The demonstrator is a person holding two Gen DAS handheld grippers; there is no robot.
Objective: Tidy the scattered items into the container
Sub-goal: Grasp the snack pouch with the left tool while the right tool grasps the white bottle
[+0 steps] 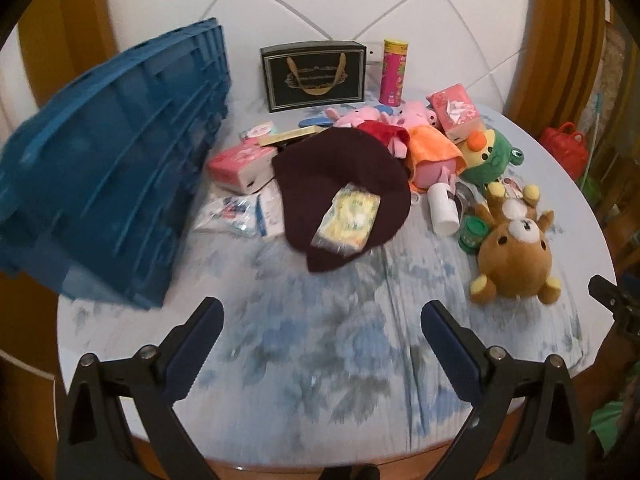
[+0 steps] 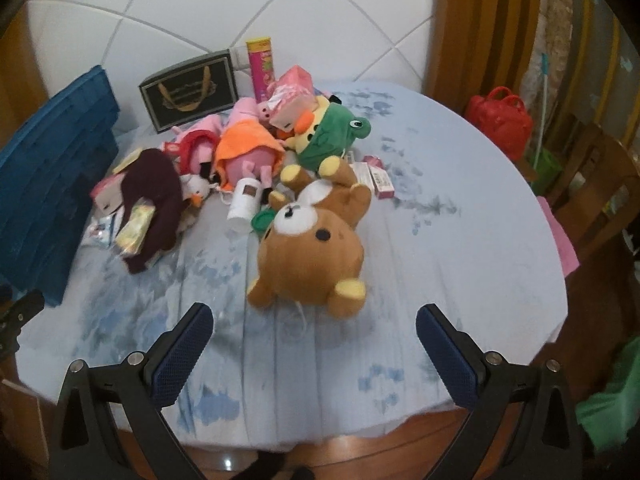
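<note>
Opening step, nothing picked yet. Both hand-held grippers, left [image 1: 322, 320] and right [image 2: 314, 326], spread and empty. Teddy bear [image 2: 310, 252] at 12 o'clock of right; crate [image 1: 108, 160] at 10 o'clock. Next: close on bear, carry to crate.

Ribbed blue plastic crate [image 1: 100, 168], fuzzy brown plush bear [image 2: 312, 248], matt printed cloth tablecloth [image 2: 460, 280], glossy wall tiles [image 1: 320, 0].

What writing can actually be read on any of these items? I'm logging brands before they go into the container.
None is legible.
Black gift box: gold ornate lettering, too blurred.
Pink tube: print too blurred.
Pink tissue pack: markings too small.
Yellow packet: pattern only, unreadable.
Small pink boxes: too small.
</note>
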